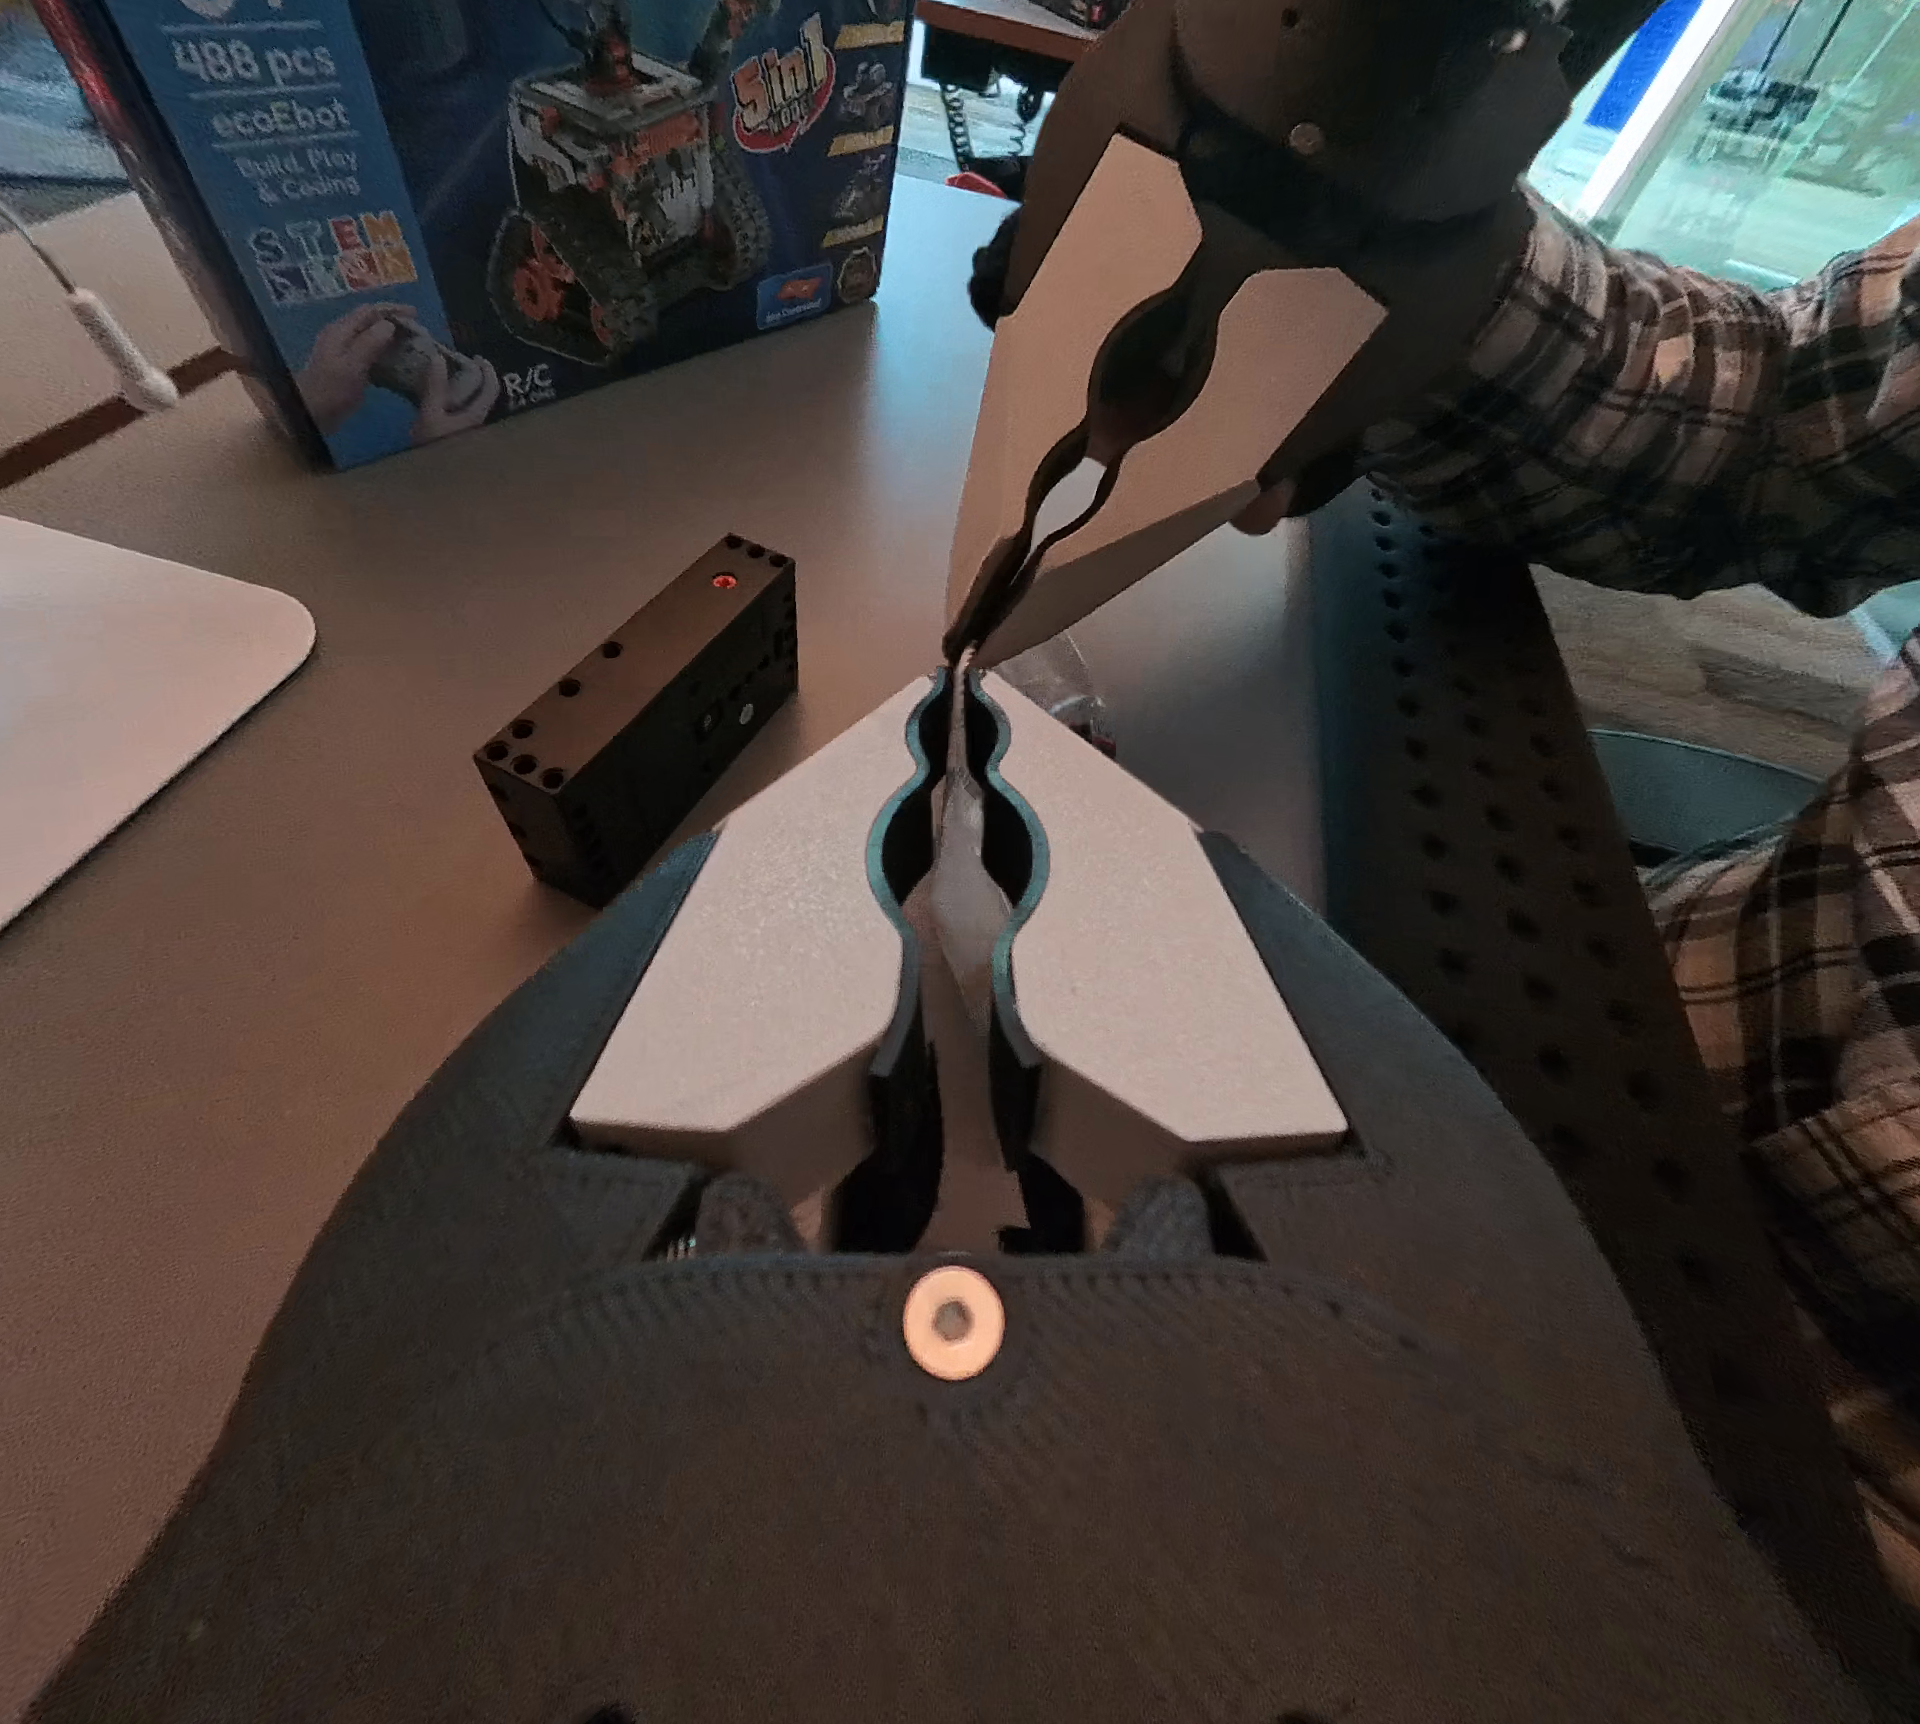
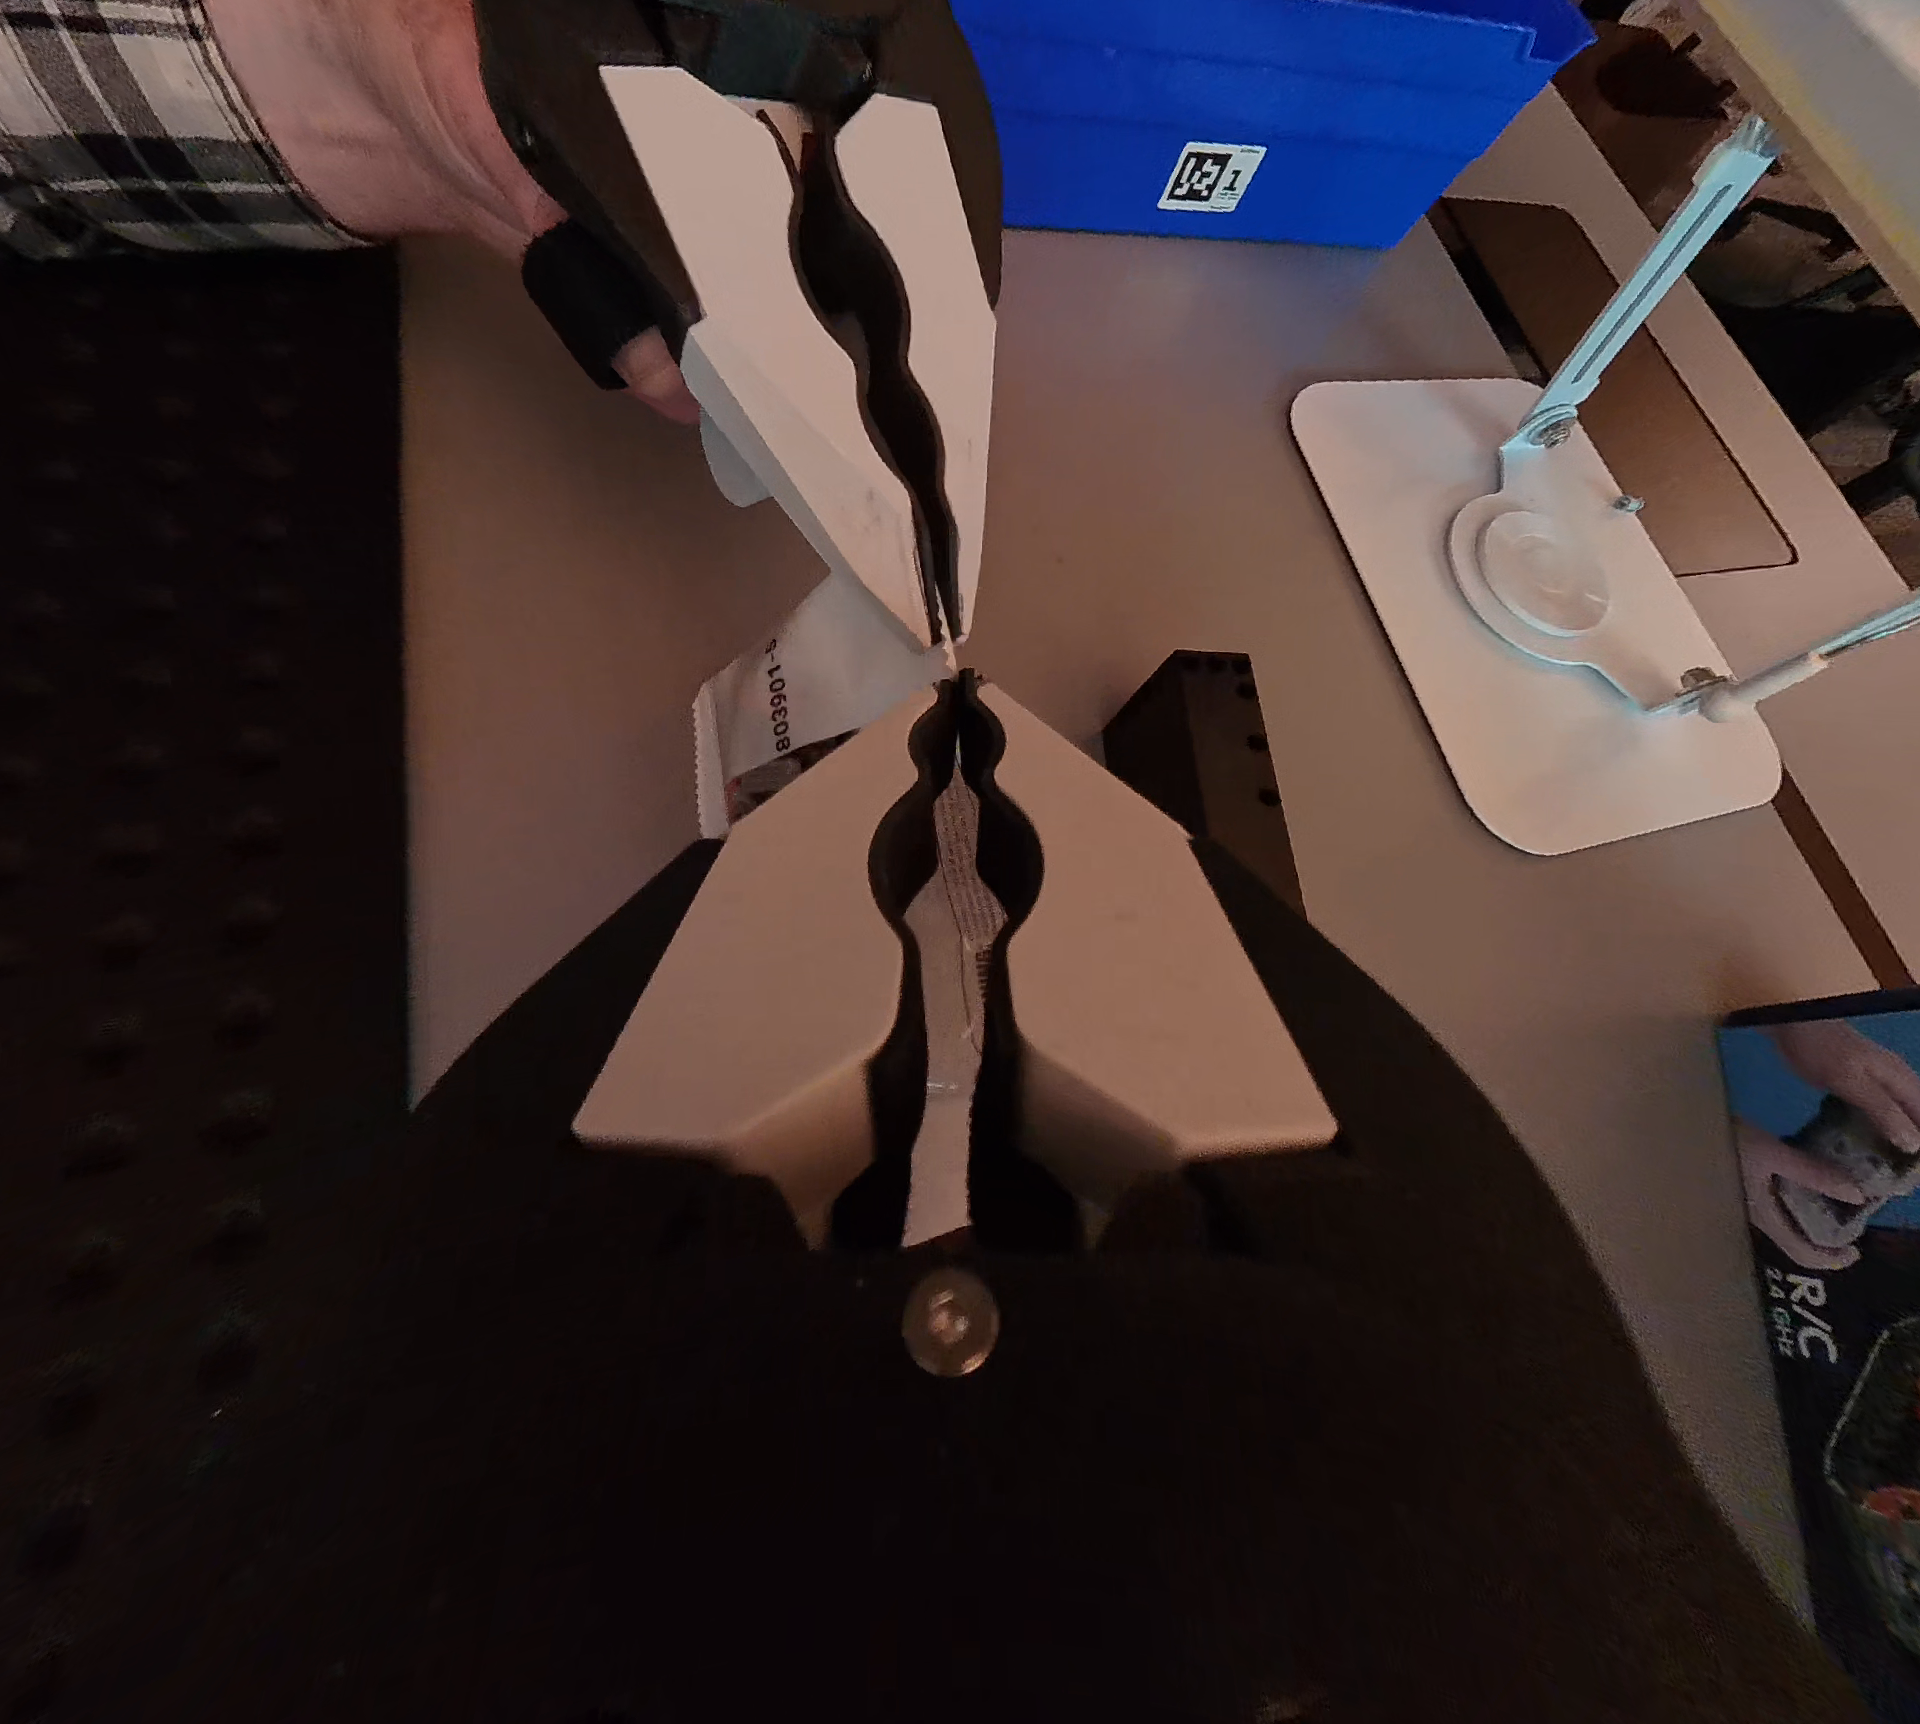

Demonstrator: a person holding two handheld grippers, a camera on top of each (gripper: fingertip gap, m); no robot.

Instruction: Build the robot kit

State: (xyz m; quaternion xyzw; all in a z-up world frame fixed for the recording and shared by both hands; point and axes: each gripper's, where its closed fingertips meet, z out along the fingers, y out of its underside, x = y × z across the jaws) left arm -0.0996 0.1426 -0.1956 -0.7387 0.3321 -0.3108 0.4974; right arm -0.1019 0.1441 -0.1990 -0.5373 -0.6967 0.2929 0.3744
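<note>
Left wrist view: left gripper (image 1: 958,682) jaws clenched on clear plastic bag (image 1: 961,885); right gripper (image 1: 964,640) tip-to-tip with it, pinching same bag; black perforated block (image 1: 639,718) on worktop (image 1: 416,999); toy robot box (image 1: 499,105) behind. Right wrist view: right gripper (image 2: 958,687) clenched on the bag (image 2: 961,864); blue bin (image 2: 1226,74) beyond; white stand base (image 2: 1538,614) to the right.

plastic bag (image 2: 774,718) mostly hidden behind grippers, toy box (image 1: 499,116) top cropped

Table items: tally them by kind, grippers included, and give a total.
Grippers: 2, left and right, both shut on the plastic bag
Plastic bag: 1
Black block: 1
Toy box: 1
Blue bin: 1
White stand: 1
Total: 7
</note>
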